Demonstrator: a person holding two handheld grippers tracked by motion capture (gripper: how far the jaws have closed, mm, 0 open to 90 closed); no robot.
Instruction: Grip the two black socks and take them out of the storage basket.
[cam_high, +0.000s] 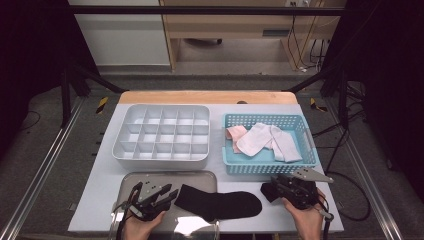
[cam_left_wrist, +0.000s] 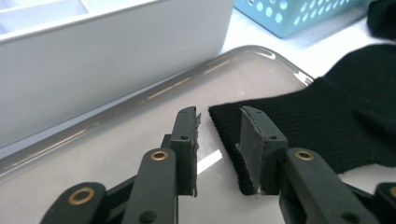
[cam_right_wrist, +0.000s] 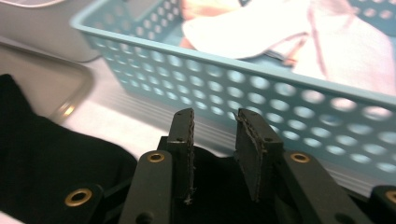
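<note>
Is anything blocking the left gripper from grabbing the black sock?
No. The left gripper is open right at the black sock, whose cuff edge already lies beside its jaws on the tray. Nothing visible sits between them.

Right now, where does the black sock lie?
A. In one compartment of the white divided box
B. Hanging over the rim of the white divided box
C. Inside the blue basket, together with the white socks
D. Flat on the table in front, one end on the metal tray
D: in the high view the black sock lies flat between the two grippers, its left end on the metal tray and the rest on the table.
</note>
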